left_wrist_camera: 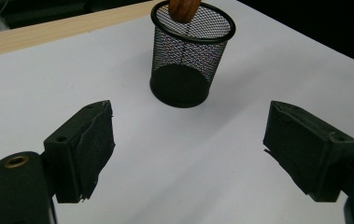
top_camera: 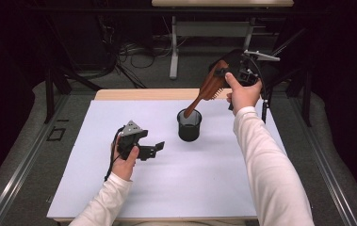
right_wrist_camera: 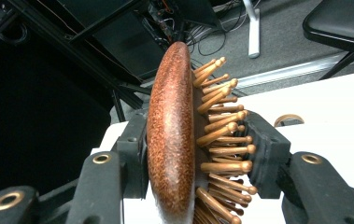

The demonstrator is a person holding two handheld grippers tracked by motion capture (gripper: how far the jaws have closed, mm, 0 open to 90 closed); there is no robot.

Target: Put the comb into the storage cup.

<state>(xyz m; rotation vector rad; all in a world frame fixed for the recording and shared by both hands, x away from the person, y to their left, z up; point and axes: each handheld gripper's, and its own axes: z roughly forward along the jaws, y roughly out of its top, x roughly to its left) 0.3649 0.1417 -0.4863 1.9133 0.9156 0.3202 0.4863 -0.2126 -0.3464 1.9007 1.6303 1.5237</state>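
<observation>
Taking the black mesh cup (top_camera: 189, 125) as the landmark, it stands upright on the white table (top_camera: 166, 188), a little beyond the middle of the sheet

Left of the cup and nearer the person, the left gripper (top_camera: 153, 149) rests low over the table in the person's left hand (top_camera: 125, 160), its grey three-cornered plate on top and its cable trailing back along the sleeve. It points toward the cup but lies well apart from it. In the left gripper view its two black jaws stand wide apart with bare white table between them, and the cup (left_wrist_camera: 192, 53) sits ahead, midway between the two.

At the cup itself, the wooden hairbrush (top_camera: 207, 88) slants up and to the right: the tip of its handle is at the cup's rim, and in the left gripper view the rounded brown end (left_wrist_camera: 184, 8) shows just at the mouth of the mesh. Whether the tip touches the rim I cannot tell.

Right of the cup and farther back, the right gripper (top_camera: 224, 74) is raised above the table's far edge in the person's right hand (top_camera: 243, 94). Its jaws are clamped on the head of the hairbrush (right_wrist_camera: 172, 140): in the right gripper view one pad presses the smooth reddish back, the other bears on the wooden bristle pins (right_wrist_camera: 223, 135)
</observation>
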